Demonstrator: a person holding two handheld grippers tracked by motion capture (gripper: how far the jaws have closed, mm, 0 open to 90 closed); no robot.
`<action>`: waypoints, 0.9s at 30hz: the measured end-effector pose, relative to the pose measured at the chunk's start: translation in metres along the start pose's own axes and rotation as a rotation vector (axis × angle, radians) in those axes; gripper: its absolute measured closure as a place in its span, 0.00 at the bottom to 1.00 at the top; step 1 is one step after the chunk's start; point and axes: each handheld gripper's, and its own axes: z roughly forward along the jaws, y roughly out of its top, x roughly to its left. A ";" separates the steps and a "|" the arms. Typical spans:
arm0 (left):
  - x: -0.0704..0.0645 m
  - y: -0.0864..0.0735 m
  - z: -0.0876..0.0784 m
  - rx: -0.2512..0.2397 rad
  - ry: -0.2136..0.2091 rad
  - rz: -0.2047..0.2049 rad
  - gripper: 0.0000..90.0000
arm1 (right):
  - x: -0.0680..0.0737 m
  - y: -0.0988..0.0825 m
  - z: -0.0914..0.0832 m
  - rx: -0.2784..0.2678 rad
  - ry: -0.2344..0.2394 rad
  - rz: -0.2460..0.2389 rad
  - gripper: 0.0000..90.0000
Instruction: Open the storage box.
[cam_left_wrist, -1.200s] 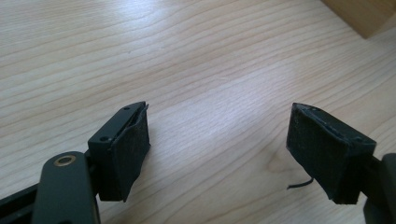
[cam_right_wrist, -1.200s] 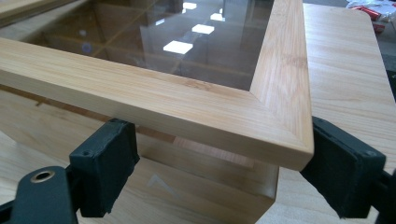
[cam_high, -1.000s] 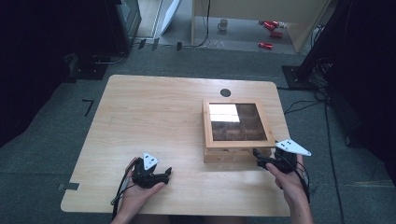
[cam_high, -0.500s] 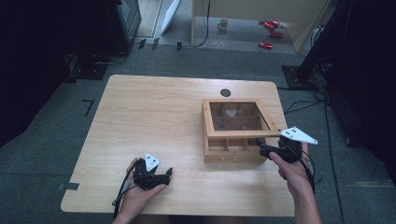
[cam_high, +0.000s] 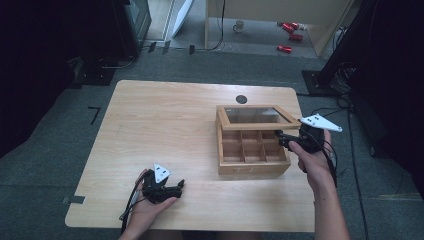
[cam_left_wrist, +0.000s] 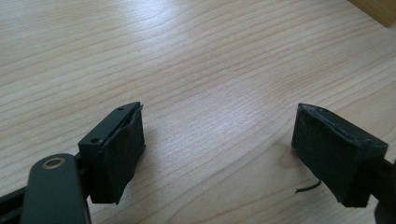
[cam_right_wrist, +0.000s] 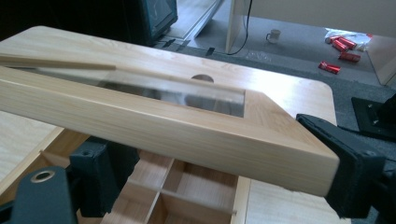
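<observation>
A wooden compartment box stands right of centre on the table. Its glass-paned lid is raised at the front, and the empty dividers show beneath it. My right gripper is at the box's right front corner. In the right gripper view, the lid's frame lies across my right gripper, over the left jaw and against the right one, with the jaws wide apart. My left gripper rests on the table near the front edge. Its jaws stand open over bare wood in the left gripper view.
A dark round hole sits in the tabletop behind the box. The wooden table has bare room left of the box. Red cans and a mug lie on the floor beyond. A black stand base is at the right.
The lid was flat a second ago and has swung up as my right gripper rose at its front right corner. My left gripper has stayed in place.
</observation>
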 end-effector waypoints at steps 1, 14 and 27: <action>0.000 0.000 0.000 0.000 0.000 0.000 0.20 | -0.001 0.002 0.001 -0.004 0.001 -0.001 0.17; -0.001 0.000 0.000 0.000 -0.001 0.003 0.20 | -0.008 0.020 0.014 -0.050 0.013 0.014 0.20; -0.002 0.001 0.001 0.005 0.002 0.019 0.20 | -0.021 0.032 0.027 -0.115 0.040 -0.006 0.28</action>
